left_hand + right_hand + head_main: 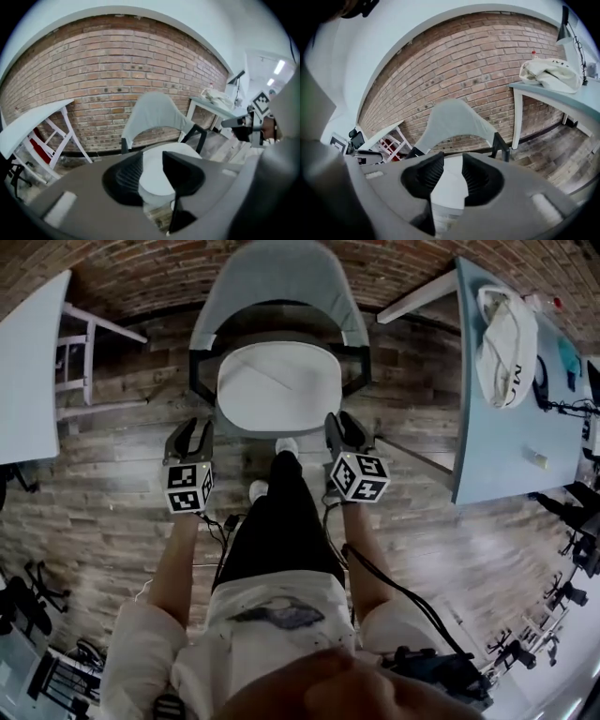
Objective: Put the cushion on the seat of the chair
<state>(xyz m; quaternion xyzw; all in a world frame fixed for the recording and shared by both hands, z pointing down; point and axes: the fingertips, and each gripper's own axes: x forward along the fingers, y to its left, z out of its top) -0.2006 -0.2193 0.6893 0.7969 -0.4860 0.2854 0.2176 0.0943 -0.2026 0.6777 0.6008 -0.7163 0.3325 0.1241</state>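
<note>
Cushion: the white rounded cushion (279,388) lies flat on the seat of the chair, in the upper middle of the head view, between the two black armrests (201,371).
Chair: the chair (281,287) has a pale grey curved backrest and stands on the wood floor (112,493), with its back toward the brick wall (117,61).
Left gripper: the left gripper (192,430) is at centre left of the head view, just below the seat's front edge. Its jaws stand apart with nothing between the pads. In the left gripper view the cushion shows through the gap, beyond the jaws and clear of them.
Right gripper: the right gripper (345,426) is at centre right, level with the other gripper. Its jaws are wide apart and empty, and its own view also shows the cushion past the gap, untouched.
Marker cubes: one marker cube sits on each gripper, (189,487) and (360,476).
Person: a leg in black trousers (281,521) runs up between the two grippers, and the shoe (287,446) is just below the seat.
Left edge: a white table (28,362).
Right side: a light blue table (506,446) with a white bag (506,343) lying on it.
</note>
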